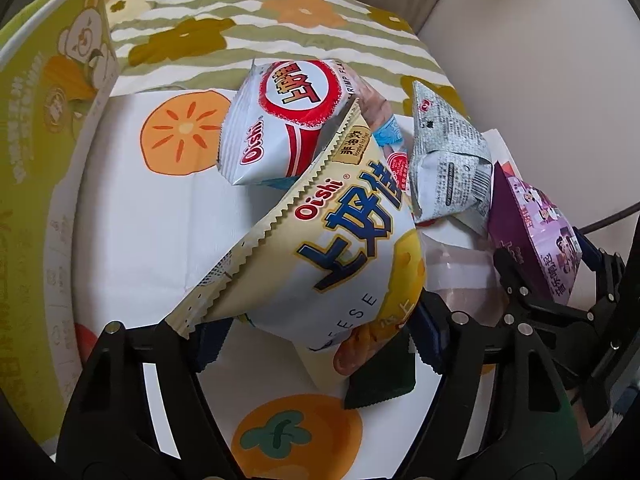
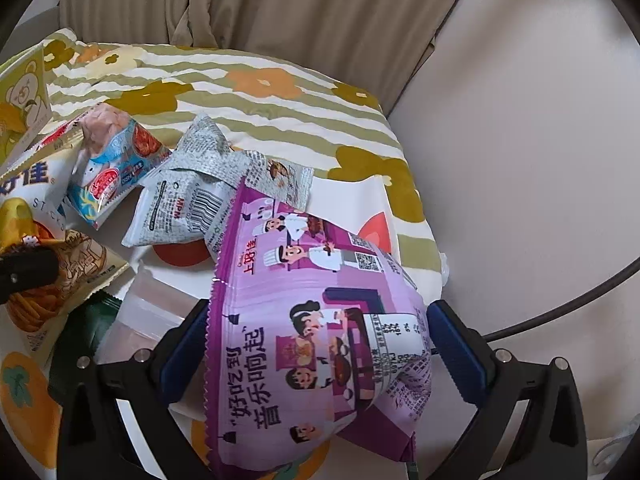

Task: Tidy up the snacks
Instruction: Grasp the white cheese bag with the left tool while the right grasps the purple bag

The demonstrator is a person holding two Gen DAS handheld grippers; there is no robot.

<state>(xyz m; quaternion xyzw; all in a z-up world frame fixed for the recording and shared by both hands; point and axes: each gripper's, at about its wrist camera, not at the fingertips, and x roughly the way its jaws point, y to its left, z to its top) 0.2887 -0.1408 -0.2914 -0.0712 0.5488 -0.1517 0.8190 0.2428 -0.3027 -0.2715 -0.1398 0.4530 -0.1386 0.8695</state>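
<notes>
My left gripper (image 1: 316, 332) is shut on a cream Oishi cheese snack bag (image 1: 332, 240) and holds it above the table. My right gripper (image 2: 316, 348) is shut on a purple Oishi snack bag (image 2: 320, 328); the right gripper (image 1: 556, 280) and its purple bag (image 1: 532, 236) also show in the left wrist view. A red-and-white Oishi shrimp bag (image 1: 280, 120), a grey-white bag (image 1: 448, 160) and a blue-pink bag (image 2: 116, 160) lie in a pile on the table. A dark green bag (image 1: 380, 384) lies under the cheese bag.
A green bear-print box (image 1: 44, 160) stands at the left. The table carries a white cloth with orange fruit print (image 1: 140, 232) over a green striped flower cloth (image 2: 280, 92). Beige curtains (image 2: 280, 4) and a wall stand behind. A clear plastic wrapper (image 2: 140, 316) lies near the middle.
</notes>
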